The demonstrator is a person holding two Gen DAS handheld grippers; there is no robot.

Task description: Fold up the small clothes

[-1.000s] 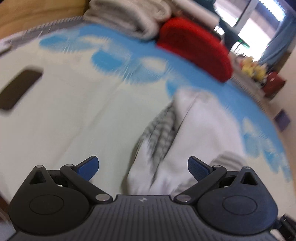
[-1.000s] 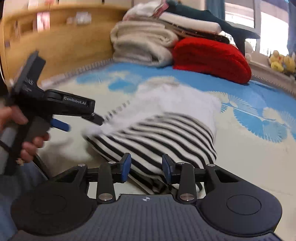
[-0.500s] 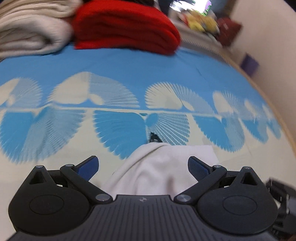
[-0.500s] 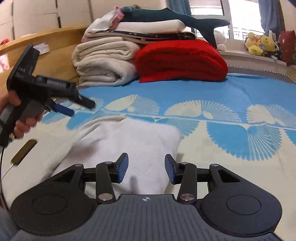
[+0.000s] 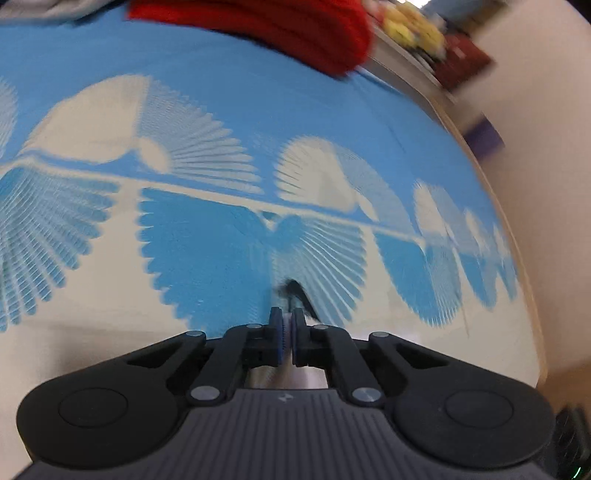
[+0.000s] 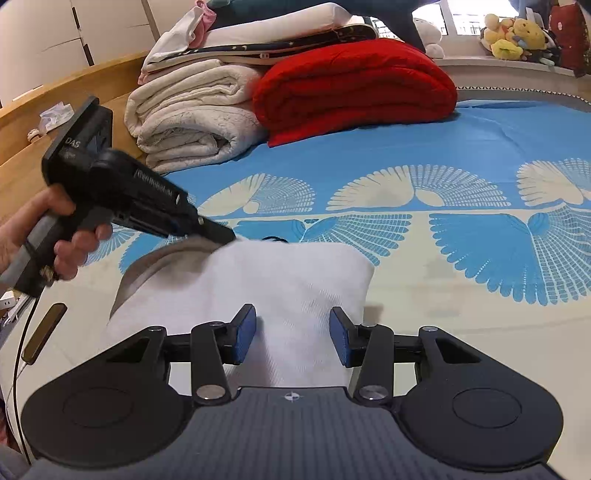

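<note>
While white garment (image 6: 295, 280) lies under right gripper (image 6: 292, 338), left gripper (image 6: 221, 233) seemingly pinches its far edge.

Red quilt (image 6: 354, 81) beside cream blankets (image 6: 192, 114); plush toys (image 6: 513, 33) behind.

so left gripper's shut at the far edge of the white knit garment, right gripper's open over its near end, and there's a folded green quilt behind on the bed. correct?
Not quite: the folded quilt is red, not green, as the right wrist view shows. The rest holds: left gripper shut at the far edge of the white knit garment, right gripper open over its near end.
</note>
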